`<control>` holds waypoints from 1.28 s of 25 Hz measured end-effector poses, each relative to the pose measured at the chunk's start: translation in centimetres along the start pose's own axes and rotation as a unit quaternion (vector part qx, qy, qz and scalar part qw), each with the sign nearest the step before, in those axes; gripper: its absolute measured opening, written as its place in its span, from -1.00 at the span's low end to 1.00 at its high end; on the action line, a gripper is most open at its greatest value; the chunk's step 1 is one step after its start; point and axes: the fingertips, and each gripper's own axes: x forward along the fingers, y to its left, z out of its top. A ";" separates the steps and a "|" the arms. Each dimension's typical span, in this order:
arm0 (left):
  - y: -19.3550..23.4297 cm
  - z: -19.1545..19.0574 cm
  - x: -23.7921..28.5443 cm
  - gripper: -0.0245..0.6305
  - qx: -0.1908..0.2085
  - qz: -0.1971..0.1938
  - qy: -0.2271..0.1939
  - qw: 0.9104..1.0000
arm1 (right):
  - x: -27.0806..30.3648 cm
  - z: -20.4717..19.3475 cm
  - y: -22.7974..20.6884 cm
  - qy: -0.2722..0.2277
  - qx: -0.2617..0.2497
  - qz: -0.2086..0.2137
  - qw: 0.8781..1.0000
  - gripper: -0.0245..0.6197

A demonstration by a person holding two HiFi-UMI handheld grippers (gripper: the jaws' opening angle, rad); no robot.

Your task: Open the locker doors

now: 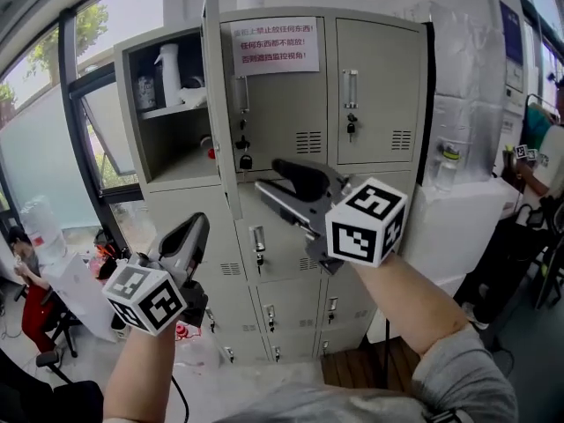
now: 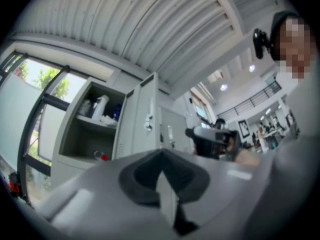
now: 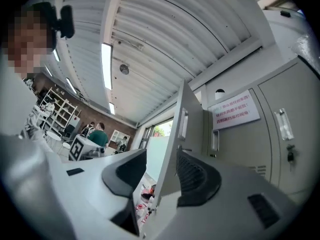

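Observation:
The grey locker point(image 1: 370, 86) stands ahead with several small doors. Its top-left door point(image 1: 214, 104) is swung open toward me, edge-on, baring a compartment point(image 1: 172, 104) with bottles on a shelf. The other doors are closed; the top middle one carries a white notice point(image 1: 275, 46). My right gripper point(image 1: 269, 176) is held open in front of the middle column, touching nothing. In the right gripper view the open door point(image 3: 177, 134) shows through the gap of that gripper point(image 3: 159, 164), well beyond the pads. My left gripper point(image 1: 198, 227) hangs lower left, shut and empty point(image 2: 162, 171).
A tall window point(image 1: 97, 139) runs down the left side. A seated person point(image 1: 26, 280) and a water jug point(image 1: 44, 227) are below it. A white covered block point(image 1: 467, 218) with a bottle point(image 1: 449, 166) stands right of the locker, and another person point(image 1: 546, 166) is at the right edge.

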 end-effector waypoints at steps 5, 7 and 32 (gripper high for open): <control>-2.8 -4.7 -1.2 -0.91 -0.003 -0.020 0.003 1.000 | -8.1 -11.3 0.2 0.072 0.044 -0.082 0.993 -0.79; -4.1 -6.5 -1.5 -0.91 -0.017 -0.031 -0.002 0.999 | -10.5 -14.6 -0.7 0.090 0.083 -0.120 0.985 -0.85; -11.6 -8.0 7.3 -0.91 -0.015 -0.179 0.036 0.983 | -13.1 -8.6 -10.1 0.073 0.044 -0.286 0.954 -0.85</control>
